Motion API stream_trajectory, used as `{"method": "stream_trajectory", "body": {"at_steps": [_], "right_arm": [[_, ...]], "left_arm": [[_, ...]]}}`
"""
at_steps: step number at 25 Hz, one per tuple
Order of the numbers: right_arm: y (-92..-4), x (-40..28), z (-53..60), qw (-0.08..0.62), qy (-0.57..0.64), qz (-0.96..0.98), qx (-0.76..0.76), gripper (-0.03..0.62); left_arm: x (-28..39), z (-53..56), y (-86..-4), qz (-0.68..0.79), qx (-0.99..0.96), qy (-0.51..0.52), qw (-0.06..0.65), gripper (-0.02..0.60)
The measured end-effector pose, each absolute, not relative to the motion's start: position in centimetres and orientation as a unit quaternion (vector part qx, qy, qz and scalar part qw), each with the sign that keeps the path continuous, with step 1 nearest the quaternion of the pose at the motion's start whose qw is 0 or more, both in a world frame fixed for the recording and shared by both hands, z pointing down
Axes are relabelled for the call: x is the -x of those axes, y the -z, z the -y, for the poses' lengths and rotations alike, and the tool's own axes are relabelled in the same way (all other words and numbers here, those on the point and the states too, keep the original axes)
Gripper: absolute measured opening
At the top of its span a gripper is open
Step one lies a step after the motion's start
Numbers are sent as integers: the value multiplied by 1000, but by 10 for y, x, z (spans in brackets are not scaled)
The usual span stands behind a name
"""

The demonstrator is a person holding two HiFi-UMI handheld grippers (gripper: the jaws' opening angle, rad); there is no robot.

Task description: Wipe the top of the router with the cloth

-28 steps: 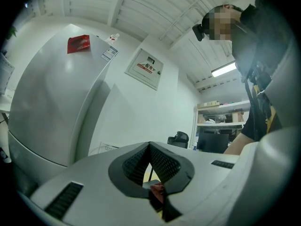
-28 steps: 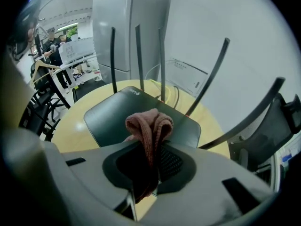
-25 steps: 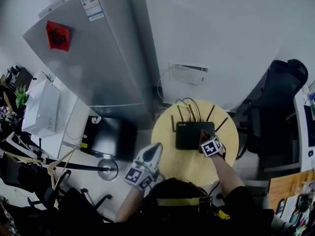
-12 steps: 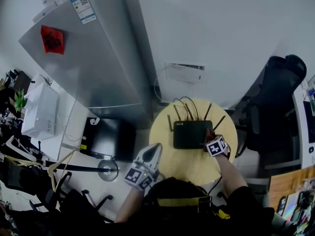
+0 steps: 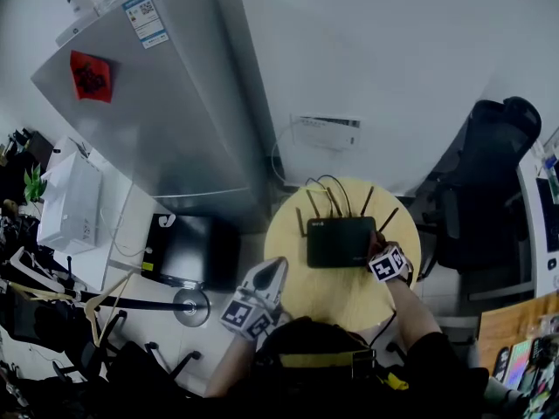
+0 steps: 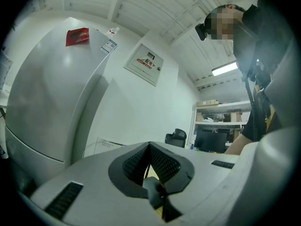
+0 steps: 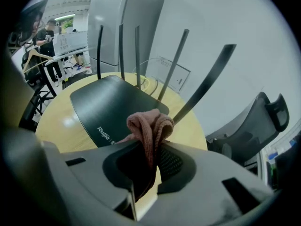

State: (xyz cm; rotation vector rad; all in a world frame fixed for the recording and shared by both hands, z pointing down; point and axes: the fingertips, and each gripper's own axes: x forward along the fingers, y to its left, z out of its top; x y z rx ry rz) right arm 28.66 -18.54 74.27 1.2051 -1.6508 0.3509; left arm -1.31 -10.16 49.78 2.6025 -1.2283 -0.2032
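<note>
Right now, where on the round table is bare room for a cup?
The near half of the table, between router and person, is bare. Crowded: antennas and cables behind the router; the right gripper with cloth at its right edge.

router [image 5: 341,241] matte black w/ white lettering; cloth [image 7: 149,126] dusty pink, ribbed knit; table [image 5: 336,299] pale yellow; fridge [image 5: 166,103] silver-grey w/ red sticker [image 5: 91,76]; office chair [image 5: 493,173] black.

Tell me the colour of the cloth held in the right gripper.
Dusty pink. The cloth shows best in the right gripper view.
</note>
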Motion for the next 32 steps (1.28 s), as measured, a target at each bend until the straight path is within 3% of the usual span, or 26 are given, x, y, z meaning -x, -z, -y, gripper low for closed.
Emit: {"method": "stream_trajectory", "body": {"at_steps": [13, 25, 32], "right_arm": [[-728, -283, 186, 532, -108, 670, -506, 63], [-687, -169, 230, 507, 53, 768, -388, 63], [-696, -110, 251, 555, 147, 767, -288, 63]], "left_arm": [[18, 107, -499, 410, -899, 70, 135, -5], [49, 111, -500, 428, -891, 70, 132, -6], [79, 103, -498, 483, -862, 78, 132, -6]]}}
